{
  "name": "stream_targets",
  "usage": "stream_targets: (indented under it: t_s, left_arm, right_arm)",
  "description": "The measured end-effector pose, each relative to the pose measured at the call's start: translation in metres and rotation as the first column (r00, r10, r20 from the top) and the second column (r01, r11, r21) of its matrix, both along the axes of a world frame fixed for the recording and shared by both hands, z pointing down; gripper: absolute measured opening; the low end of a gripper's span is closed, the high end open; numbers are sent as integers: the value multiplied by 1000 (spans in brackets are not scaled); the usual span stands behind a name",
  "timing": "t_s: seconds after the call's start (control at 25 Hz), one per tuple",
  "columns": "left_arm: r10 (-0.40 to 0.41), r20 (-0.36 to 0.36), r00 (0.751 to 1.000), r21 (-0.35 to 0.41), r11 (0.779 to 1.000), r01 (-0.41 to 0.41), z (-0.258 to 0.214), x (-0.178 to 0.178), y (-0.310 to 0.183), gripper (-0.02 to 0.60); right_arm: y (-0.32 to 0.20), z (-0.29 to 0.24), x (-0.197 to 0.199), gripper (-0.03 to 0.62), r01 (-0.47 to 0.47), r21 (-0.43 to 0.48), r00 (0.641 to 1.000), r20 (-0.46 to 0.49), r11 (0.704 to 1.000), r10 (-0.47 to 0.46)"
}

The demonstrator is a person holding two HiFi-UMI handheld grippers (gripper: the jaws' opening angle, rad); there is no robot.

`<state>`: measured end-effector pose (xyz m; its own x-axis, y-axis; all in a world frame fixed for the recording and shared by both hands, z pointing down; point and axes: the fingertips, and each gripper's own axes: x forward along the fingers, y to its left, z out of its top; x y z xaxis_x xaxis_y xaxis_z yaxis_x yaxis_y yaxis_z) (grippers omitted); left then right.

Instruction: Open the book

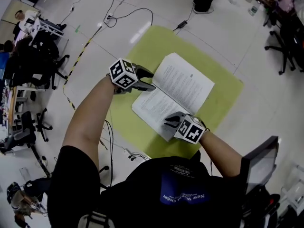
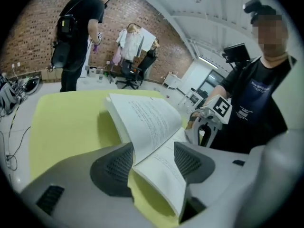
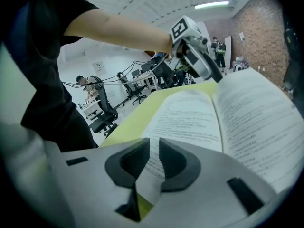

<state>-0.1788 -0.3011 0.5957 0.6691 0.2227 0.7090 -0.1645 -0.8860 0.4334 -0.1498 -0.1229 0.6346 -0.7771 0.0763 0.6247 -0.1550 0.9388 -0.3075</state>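
Paper book (image 1: 183, 84): light, floppy; grip near edge.
Left gripper (image 1: 146, 80): spread, left edge.
Right gripper (image 1: 170, 122): pinching near edge.

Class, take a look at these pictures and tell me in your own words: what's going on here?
A person holds a gripper in each hand over a book that lies open on a yellow-green mat. The right gripper is shut on pages at the book's near edge. The left gripper is open at the opposite side, with pages standing between its jaws but not clamped. The book is already open, both printed pages showing.
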Motion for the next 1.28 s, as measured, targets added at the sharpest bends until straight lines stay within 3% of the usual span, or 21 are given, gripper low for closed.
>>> stream_targets:
  t_s: [0.2, 0.32, 0.4, 0.48, 0.56, 0.6, 0.68, 0.72, 0.76, 0.84, 0.88, 0.92, 0.96, 1.04, 1.12, 1.2, 1.28]
  left_arm:
    - [12, -83, 996, 52, 999, -8, -15, -12, 22, 259]
    - [75, -38, 996, 88, 993, -72, -13, -23, 36, 259]
    - [152, 34, 988, 113, 981, -155, -7, -33, 48, 259]
    - [236, 128, 963, 139, 957, -253, 5, -43, 64, 259]
    - [305, 221, 926, 154, 927, -342, 19, -55, 77, 259]
    - [330, 263, 907, 153, 914, -377, 25, -63, 83, 259]
    - [359, 328, 874, 144, 895, -422, 37, -79, 96, 259]
    - [355, 346, 869, 139, 896, -422, 41, -86, 102, 259]
    - [340, 352, 872, 133, 904, -406, 43, -91, 108, 259]
    - [291, 349, 891, 118, 930, -349, 44, -101, 117, 259]
    - [264, 346, 900, 111, 942, -318, 42, -106, 121, 259]
    - [237, 344, 909, 104, 952, -288, 41, -111, 126, 259]
    - [209, 341, 917, 98, 962, -256, 39, -117, 132, 259]
    - [132, 318, 939, 93, 981, -169, 33, -127, 145, 259]
    - [25, 276, 961, 101, 993, -54, 24, -138, 156, 259]
    - [-100, 218, 971, 117, 990, 75, 12, -147, 168, 259]
    - [-234, 125, 964, 132, 967, 217, -4, -150, 177, 259]
  right_arm:
    - [-3, -4, 0, 35, -36, -21, 999, 20, 999, 37]
    - [-1, -6, 0, 44, -9, 7, 1000, -3, 1000, 9]
    - [15, -15, 4, 51, 88, 21, 996, -34, 996, -87]
    - [61, -40, 16, 51, 272, -32, 962, -20, 962, -272]
    - [115, -77, 34, 51, 454, -115, 891, 70, 884, -449]
    - [132, -94, 43, 51, 504, -156, 863, 132, 849, -488]
    - [138, -126, 61, 49, 514, -224, 849, 269, 828, -454]
    - [126, -140, 67, 49, 479, -235, 857, 334, 846, -393]
    - [102, -151, 72, 49, 405, -231, 871, 393, 885, -296]
    - [17, -159, 75, 49, 108, -224, 881, 473, 968, 11]
    - [-32, -149, 74, 49, -72, -224, 867, 467, 972, 172]
    - [-73, -127, 73, 49, -220, -208, 861, 417, 953, 290]
    - [-98, -99, 70, 49, -306, -167, 879, 328, 937, 345]
    - [-102, -53, 57, 49, -296, -83, 942, 136, 951, 305]
    - [-83, -35, 41, 21, -228, -40, 972, 49, 973, 230]
    - [-66, -18, 31, 21, -171, 11, 985, -11, 985, 171]
    - [-50, -5, 25, 21, -92, 32, 993, -64, 995, 94]
